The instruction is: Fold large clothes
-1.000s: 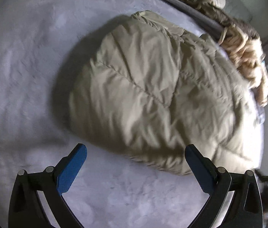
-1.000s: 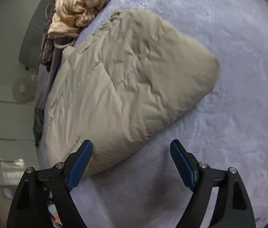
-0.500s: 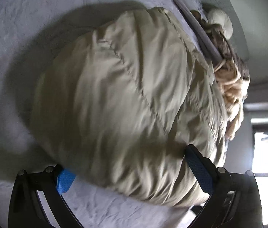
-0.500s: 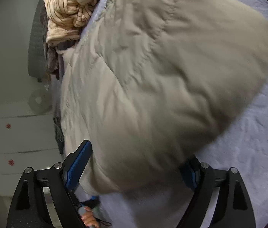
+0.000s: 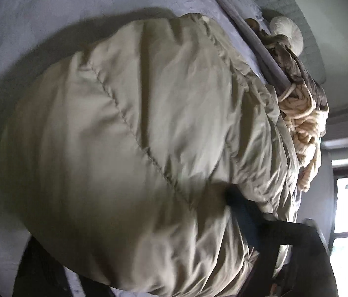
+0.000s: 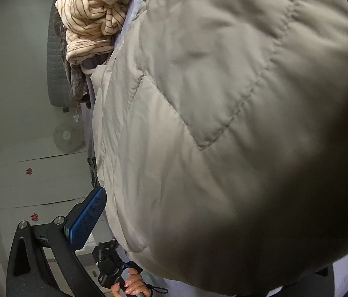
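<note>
A beige quilted puffer jacket (image 5: 137, 136) lies folded on a pale lavender bed cover (image 5: 25, 12) and fills both views (image 6: 223, 123). In the left wrist view the jacket bulges between my left gripper's fingers (image 5: 248, 222); only the right finger shows, pressed into the fabric, the left finger is hidden under it. In the right wrist view the jacket covers my right gripper's right finger; the blue-padded left finger (image 6: 85, 220) stands free beside the jacket's edge. Both grippers look wide apart around the jacket.
A heap of cream striped knitwear (image 6: 92, 22) and a grey garment lie at the bed's far edge, also in the left wrist view (image 5: 302, 123). A round white cushion (image 5: 287, 34) sits behind. A fan (image 6: 66, 136) and white cupboards stand beyond. The other hand (image 6: 129, 287) shows below.
Both grippers have moved forward onto the jacket; it went from lying ahead of the fingers to filling the space between them and hiding a finger in each view.
</note>
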A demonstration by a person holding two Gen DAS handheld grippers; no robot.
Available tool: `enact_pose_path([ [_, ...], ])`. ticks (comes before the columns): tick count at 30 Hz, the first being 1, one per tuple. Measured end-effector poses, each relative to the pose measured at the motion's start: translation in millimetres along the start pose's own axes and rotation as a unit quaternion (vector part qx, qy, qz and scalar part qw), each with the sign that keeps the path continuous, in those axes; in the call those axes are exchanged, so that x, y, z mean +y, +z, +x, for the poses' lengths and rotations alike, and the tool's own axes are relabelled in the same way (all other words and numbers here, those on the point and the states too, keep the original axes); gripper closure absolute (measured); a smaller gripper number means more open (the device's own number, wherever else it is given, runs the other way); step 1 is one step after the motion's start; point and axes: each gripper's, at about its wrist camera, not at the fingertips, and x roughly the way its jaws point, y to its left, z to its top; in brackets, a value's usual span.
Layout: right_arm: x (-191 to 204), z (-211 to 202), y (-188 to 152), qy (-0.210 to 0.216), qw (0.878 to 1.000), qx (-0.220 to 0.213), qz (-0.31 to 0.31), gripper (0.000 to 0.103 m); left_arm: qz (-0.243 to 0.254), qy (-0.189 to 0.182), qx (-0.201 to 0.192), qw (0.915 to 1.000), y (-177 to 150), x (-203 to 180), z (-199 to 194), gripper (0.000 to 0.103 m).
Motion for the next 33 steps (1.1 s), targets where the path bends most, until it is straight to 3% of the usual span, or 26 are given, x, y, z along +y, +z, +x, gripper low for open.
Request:
enact_pose_path([
  [3, -1.6, -0.7, 0.3, 0.003, 1.000, 0.002, 0.006, 0.000, 0.025, 0.008, -0.009, 0.9996, 0.1, -4.1, -8.5, 0.059],
  [5, -2.0, -1.2, 0.5, -0.001, 1.000, 0.002, 0.011, 0.004, 0.050, 0.018, -0.019, 0.9984, 0.3, -11.5, -14.8, 0.069],
  [8, -5.4, -1.1, -0.7, -0.023, 1.000, 0.008, 0.019, 0.051, 0.094, 0.032, -0.033, 0.9945, -2.2, -24.1, -23.7, 0.078],
  [9, -6.4, -1.3, -2.0, -0.024, 0.999, 0.009, 0.021, 0.060, 0.105, 0.034, -0.036, 0.9932, -3.0, -27.1, -26.1, 0.080],
  [12, 0.9, -9.4, -8.1, -0.024, 1.000, 0.002, 0.003, 0.075, 0.142, 0.034, -0.049, 0.9880, -6.7, -39.7, -37.2, 0.085],
  [18, 12.2, -34.1, -33.2, -0.018, 0.999, 0.002, -0.033, 0.081, 0.197, 0.018, -0.053, 0.9789, -14.6, -47.4, -66.6, 0.085],
  [26, -7.2, -72.6, -92.2, -0.039, 0.999, 0.000, -0.028, 0.081, 0.251, 0.027, -0.016, 0.9675, -51.7, -30.5, -104.2, 0.085],
  [33, -26.0, -106.3, -139.9, -0.069, 0.997, 0.022, -0.025, 0.081, 0.242, 0.056, 0.028, 0.9683, -110.7, 11.3, -136.4, 0.085],
])
